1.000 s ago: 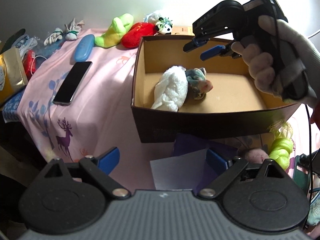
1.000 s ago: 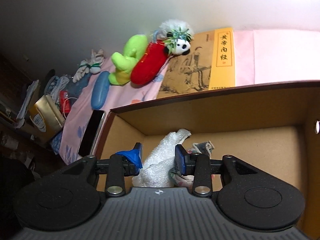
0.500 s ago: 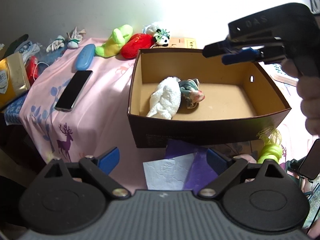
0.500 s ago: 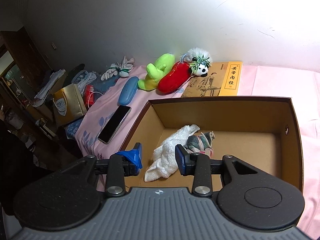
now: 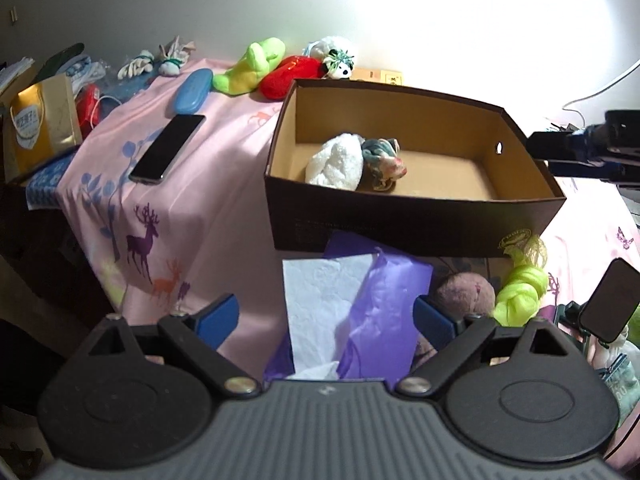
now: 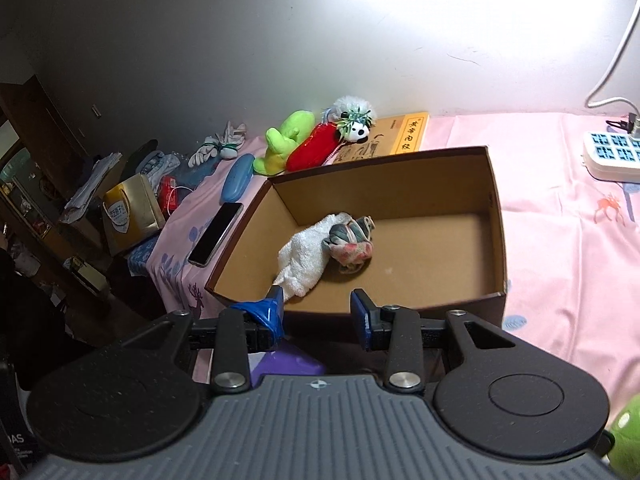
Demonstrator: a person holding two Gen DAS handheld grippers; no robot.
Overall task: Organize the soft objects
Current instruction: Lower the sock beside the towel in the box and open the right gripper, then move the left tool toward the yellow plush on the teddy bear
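Both your left hand-held gripper (image 5: 326, 322), wide open, and right hand-held gripper (image 6: 317, 314), half open, are empty; the lime yarn (image 5: 520, 294) at lower right, seemingly tucked against the box (image 5: 416, 224), could snag it.

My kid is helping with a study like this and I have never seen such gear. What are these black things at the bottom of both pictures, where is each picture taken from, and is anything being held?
A person holds a two-finger gripper in each hand, with a wide-angle camera on each looking along its fingers. One picture is from the left gripper, the other from the right gripper. Both have blue pads, stand open and hold nothing.

On the pink tablecloth stands a brown cardboard box holding a white towel and a rolled multicoloured cloth. Behind it lie a green plush, a red plush and a panda toy; to its left, a phone.
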